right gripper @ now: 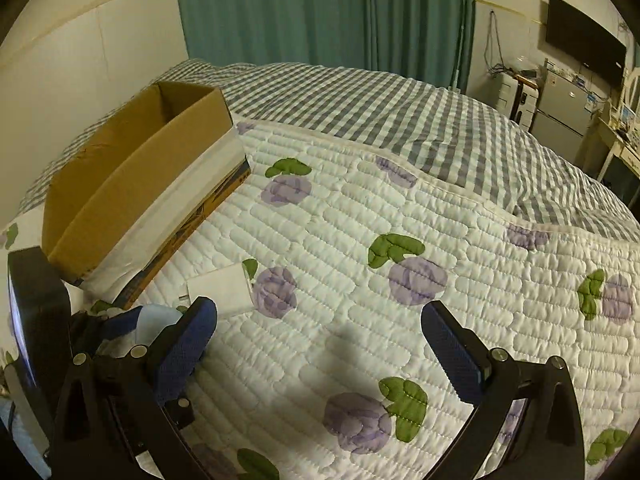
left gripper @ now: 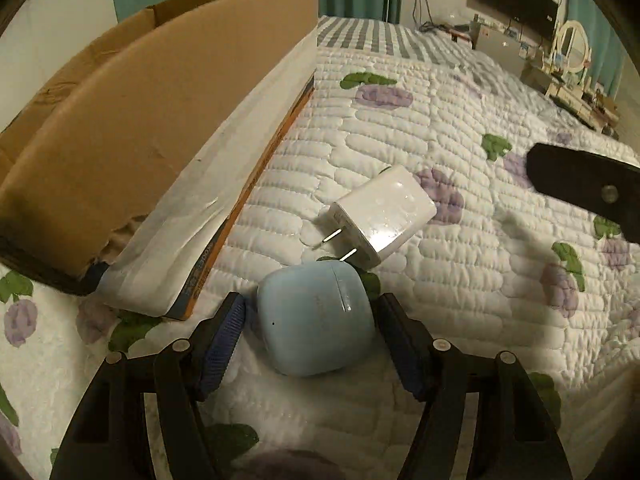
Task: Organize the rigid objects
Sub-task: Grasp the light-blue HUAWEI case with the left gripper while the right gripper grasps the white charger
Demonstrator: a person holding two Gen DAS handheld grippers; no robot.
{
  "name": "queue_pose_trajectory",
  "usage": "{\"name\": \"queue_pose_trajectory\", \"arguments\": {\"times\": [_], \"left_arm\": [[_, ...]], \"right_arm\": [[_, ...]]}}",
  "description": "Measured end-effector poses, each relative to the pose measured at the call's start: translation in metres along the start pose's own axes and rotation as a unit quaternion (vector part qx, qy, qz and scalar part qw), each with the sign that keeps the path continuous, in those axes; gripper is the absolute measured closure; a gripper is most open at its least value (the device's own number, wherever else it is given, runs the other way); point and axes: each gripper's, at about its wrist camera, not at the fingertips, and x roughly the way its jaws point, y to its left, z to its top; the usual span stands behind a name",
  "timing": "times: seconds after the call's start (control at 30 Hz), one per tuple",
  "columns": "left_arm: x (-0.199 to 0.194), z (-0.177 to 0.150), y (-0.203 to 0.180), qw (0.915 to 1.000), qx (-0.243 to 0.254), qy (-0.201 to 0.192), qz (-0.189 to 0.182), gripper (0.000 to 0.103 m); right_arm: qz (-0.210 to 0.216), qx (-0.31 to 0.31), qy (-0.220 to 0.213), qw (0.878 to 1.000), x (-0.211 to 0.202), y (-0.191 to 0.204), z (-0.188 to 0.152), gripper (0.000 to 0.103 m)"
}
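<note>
A light blue earbud case (left gripper: 316, 320) lies on the quilt between the fingers of my left gripper (left gripper: 312, 312). The jaws stand around it, with a thin gap at the left pad (left gripper: 228, 332). Just beyond the case lies a white charger plug (left gripper: 384, 216), prongs toward the case; the right wrist view shows the plug (right gripper: 224, 288) too. An open cardboard box (left gripper: 140, 120) stands to the left, also visible in the right wrist view (right gripper: 132, 168). My right gripper (right gripper: 318, 312) hangs open over bare quilt, to the right of the plug. One of its fingers (left gripper: 580, 196) shows at the right edge.
The flowered white quilt (right gripper: 400, 220) covers a bed, with a grey checked blanket (right gripper: 380, 112) behind it. A green curtain (right gripper: 320, 8), a wall TV (right gripper: 584, 52), a fridge (right gripper: 560, 108) and a dresser with a round mirror (left gripper: 572, 48) stand past the bed.
</note>
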Motion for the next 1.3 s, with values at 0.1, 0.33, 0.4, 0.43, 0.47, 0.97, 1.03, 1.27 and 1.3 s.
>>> {"name": "queue_pose_trajectory", "arguments": {"times": [0.1,0.33,0.4,0.43,0.47,0.97,1.03,1.27,1.3], "left_arm": [[-0.009,-0.003,0.007,0.9998,-0.011,-0.015,-0.01,0.051],[-0.03,-0.015,0.025,0.9982,-0.054,-0.025,-0.012,0.051],[-0.036,-0.016,0.027,0.9979,-0.057,-0.03,-0.01,0.051],[-0.037,-0.016,0.026,0.9979,-0.056,-0.032,-0.009,0.051],[-0.036,-0.013,0.024,0.9978,-0.057,-0.035,-0.006,0.051],[-0.035,-0.016,0.037,0.997,-0.075,-0.015,0.003,0.051],[-0.036,-0.018,0.04,0.9972,-0.074,-0.012,0.001,0.051],[-0.046,-0.02,0.046,0.9983,-0.054,-0.002,-0.02,0.051],[-0.049,-0.02,0.046,0.9985,-0.051,-0.004,-0.021,0.051]], "right_arm": [[0.021,-0.033,0.009,0.999,0.009,0.011,0.003,0.004],[0.067,-0.087,0.058,0.992,0.048,0.037,0.006,0.015],[0.075,-0.085,0.07,0.991,0.059,0.04,0.006,0.017],[0.081,-0.084,0.073,0.99,0.063,0.041,0.006,0.019],[0.086,-0.084,0.078,0.99,0.066,0.044,0.006,0.019],[0.1,-0.066,0.099,0.988,0.087,0.064,0.007,0.048],[0.093,-0.063,0.093,0.989,0.077,0.063,0.0,0.048],[0.049,-0.028,0.056,0.997,0.021,0.049,-0.02,0.048],[0.041,-0.02,0.051,0.998,0.012,0.048,-0.024,0.048]]}}
